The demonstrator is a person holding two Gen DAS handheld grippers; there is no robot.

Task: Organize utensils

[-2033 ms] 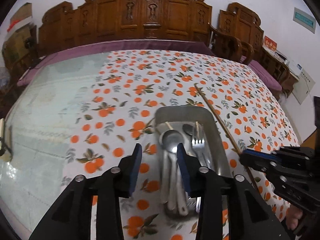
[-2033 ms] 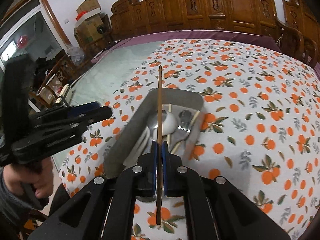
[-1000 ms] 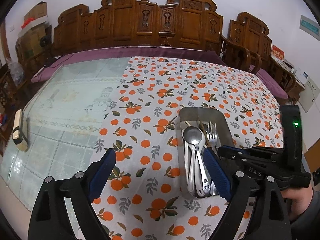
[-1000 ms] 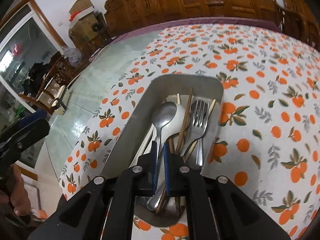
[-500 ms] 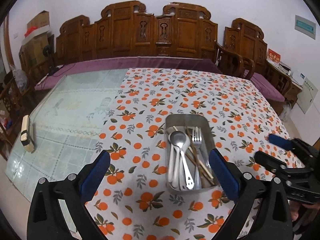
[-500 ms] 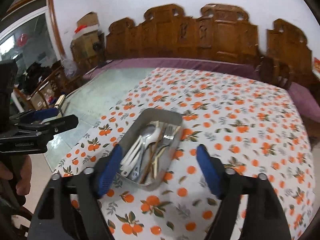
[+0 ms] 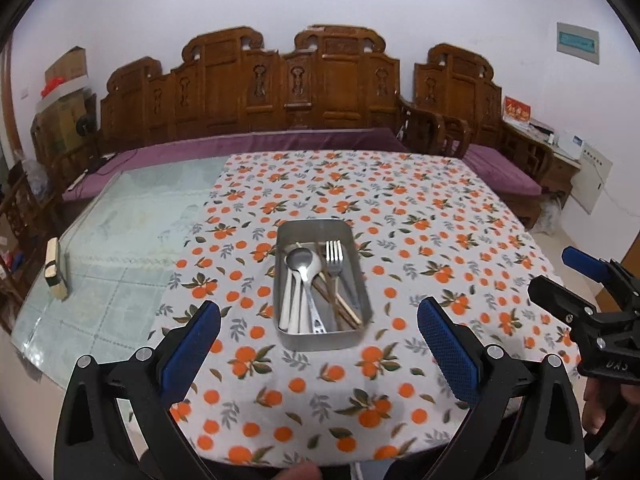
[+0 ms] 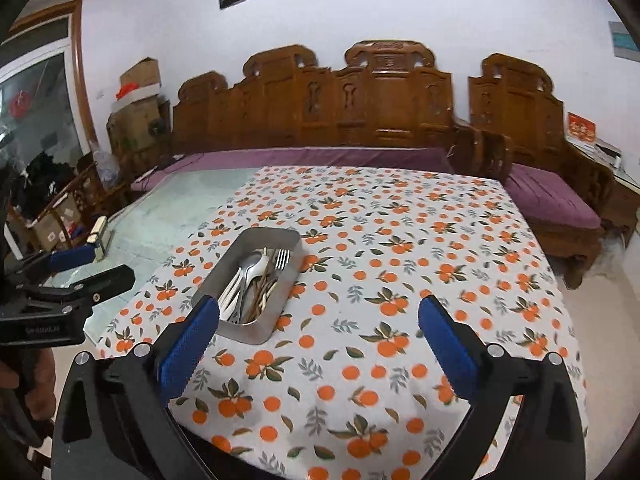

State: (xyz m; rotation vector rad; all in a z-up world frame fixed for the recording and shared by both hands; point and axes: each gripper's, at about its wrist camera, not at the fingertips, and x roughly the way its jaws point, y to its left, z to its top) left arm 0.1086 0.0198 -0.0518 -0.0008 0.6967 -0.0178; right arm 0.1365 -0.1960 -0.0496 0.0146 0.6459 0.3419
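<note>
A metal tray [image 7: 285, 236] stands on the orange-print tablecloth [image 7: 432, 216]. In it lie spoons [image 7: 303, 264], a fork [image 7: 335, 252] and brown chopsticks [image 7: 332, 296]. The tray also shows in the right wrist view [image 8: 296, 264]. My left gripper [image 7: 319, 322] is open wide and empty, held back above the table's near edge. My right gripper [image 8: 318, 320] is open wide and empty, back from the tray and to its right; it shows at the right of the left wrist view [image 7: 576, 276].
The left part of the table is bare glass [image 7: 132, 232] with a small wooden block [image 7: 54, 268] near its left edge. A carved wooden bench [image 7: 288, 96] with a purple cushion runs behind the table. Boxes [image 8: 136, 80] stand at far left.
My right gripper let the chopstick go into the tray and opened wide. Both grippers pulled back and up from the tray; the left one opened wider.
</note>
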